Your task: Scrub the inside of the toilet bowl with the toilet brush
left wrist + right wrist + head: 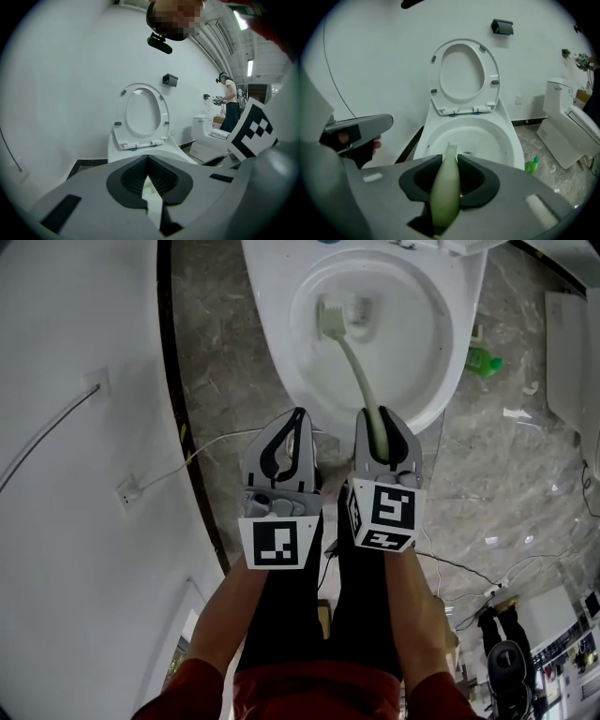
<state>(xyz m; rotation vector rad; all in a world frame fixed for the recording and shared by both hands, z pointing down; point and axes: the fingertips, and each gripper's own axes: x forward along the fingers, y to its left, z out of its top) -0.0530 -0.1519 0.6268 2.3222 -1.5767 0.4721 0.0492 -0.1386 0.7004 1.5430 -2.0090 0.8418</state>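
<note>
In toilet bowl (427,306): toilet brush (354,364) | handle between right gripper (381,418) fingers (477,180)

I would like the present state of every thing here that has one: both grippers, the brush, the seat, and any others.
left gripper: shut, nothing between its jaws.
right gripper: shut on the toilet brush.
toilet brush: held by its handle, head down inside the toilet bowl.
toilet seat: raised upright.
second toilet: lid down.
</note>
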